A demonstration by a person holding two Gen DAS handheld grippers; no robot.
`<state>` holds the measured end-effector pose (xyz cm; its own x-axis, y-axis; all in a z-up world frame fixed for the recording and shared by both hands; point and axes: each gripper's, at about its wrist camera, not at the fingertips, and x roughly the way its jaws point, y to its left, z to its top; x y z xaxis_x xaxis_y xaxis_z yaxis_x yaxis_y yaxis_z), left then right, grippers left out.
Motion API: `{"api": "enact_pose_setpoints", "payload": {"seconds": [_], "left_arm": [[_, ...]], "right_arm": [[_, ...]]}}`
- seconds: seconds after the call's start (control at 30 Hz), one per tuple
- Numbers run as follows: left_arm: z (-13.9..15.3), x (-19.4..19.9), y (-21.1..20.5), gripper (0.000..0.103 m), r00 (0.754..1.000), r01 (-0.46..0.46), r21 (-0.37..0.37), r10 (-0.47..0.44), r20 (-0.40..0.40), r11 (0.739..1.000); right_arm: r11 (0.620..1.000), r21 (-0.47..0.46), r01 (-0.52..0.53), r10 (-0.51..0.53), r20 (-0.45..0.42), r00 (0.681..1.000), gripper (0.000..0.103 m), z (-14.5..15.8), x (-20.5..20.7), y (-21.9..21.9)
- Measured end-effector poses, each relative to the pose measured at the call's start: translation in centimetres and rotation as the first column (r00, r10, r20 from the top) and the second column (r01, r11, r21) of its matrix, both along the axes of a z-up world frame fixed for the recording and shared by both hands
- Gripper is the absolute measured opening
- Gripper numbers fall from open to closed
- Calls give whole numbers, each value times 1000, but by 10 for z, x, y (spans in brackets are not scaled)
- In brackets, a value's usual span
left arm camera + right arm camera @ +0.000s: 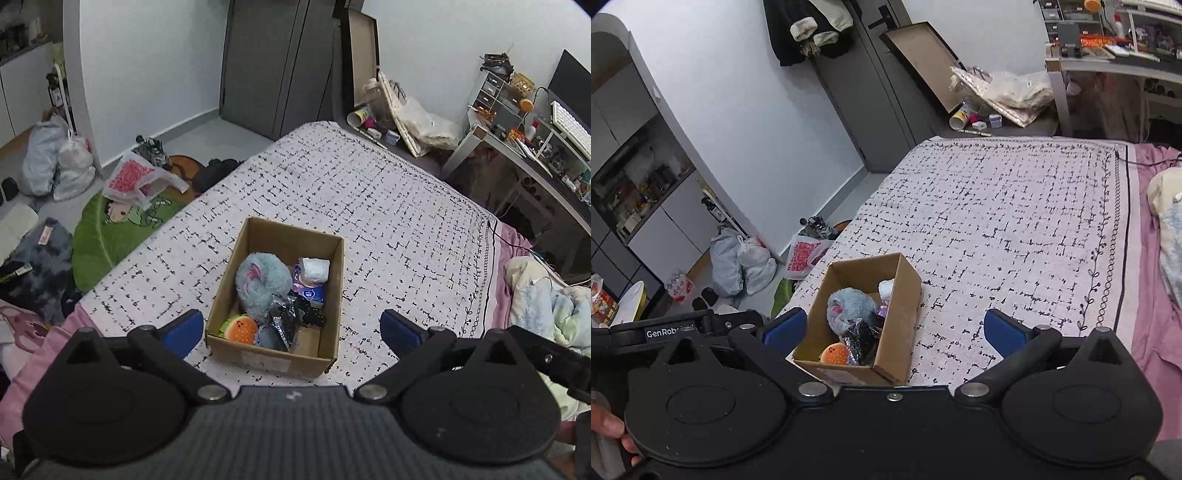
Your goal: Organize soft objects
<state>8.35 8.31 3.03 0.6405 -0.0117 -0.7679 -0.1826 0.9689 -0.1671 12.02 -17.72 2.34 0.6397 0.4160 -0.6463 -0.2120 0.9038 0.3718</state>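
cardboard box (258,354) of plush toys on bed, both claws spread wide above

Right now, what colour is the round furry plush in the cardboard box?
Grey-blue with pink ear markings; the furry plush shows best in the left wrist view.

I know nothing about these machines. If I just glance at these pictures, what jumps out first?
Probably the open cardboard box sitting alone on the black-and-white patterned blanket of the bed. Inside it lie a fluffy grey plush toy and, at the near corner, a small orange burger-shaped toy. At the bottom of each view, a black gripper with blue pads spreads wide and holds nothing: the left gripper and the right gripper.
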Motion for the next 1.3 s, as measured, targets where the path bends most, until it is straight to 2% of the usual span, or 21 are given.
{"api": "enact_pose_setpoints", "payload": {"seconds": [0.53, 0.7, 0.9, 1.07, 1.2, 1.3], "left_arm": [[27, -47, -7, 101, 997, 29, 47, -32, 68, 998], [34, -61, -11, 101, 995, 38, 110, -48, 85, 993], [38, -79, -14, 101, 992, 63, 87, -72, 101, 994], [43, -89, -21, 101, 990, 76, 143, -92, 111, 987], [44, -94, -25, 101, 988, 96, 131, -111, 109, 987], [42, -96, -32, 101, 988, 105, 157, -121, 96, 982]], "right_arm": [[1000, -18, 20, -18, 84, 996, 103, 34, -48, -5], [999, -33, 40, -36, 117, 993, 103, 39, -61, -6], [998, -42, 53, -47, 117, 992, 103, 40, -71, -7], [997, -41, 65, -60, 119, 991, 103, 42, -78, -11], [997, -41, 63, -58, 119, 991, 103, 43, -83, -12], [997, -43, 59, -54, 112, 992, 103, 41, -86, -11]]}}
